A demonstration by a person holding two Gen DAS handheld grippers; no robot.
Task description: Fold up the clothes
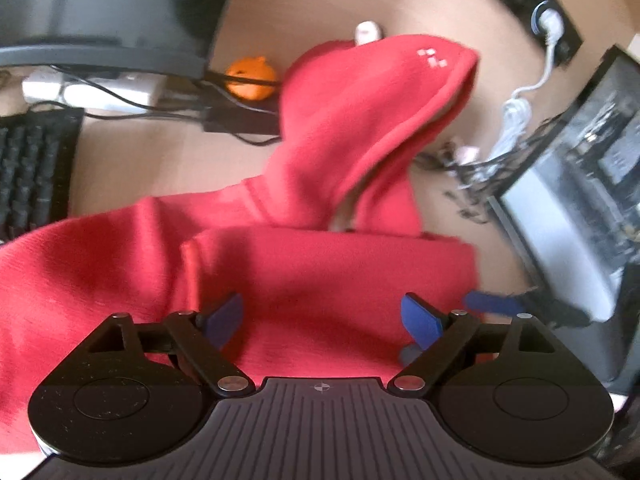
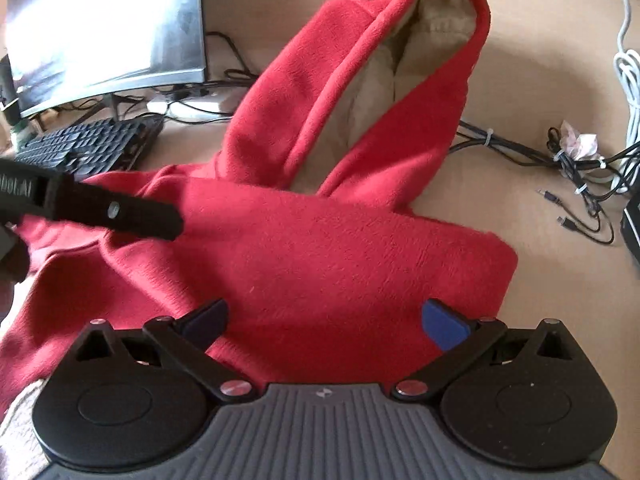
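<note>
A computer workstation, of the office or home-office kind, is indicated. A tan desk (image 2: 540, 280) is shown, on which a black keyboard (image 2: 92, 140) is placed below a curved monitor (image 2: 108, 28) at the far left corner. Bundled black cables (image 2: 576, 164) and a white cable (image 2: 628, 64) are routed along the right edge.
</note>
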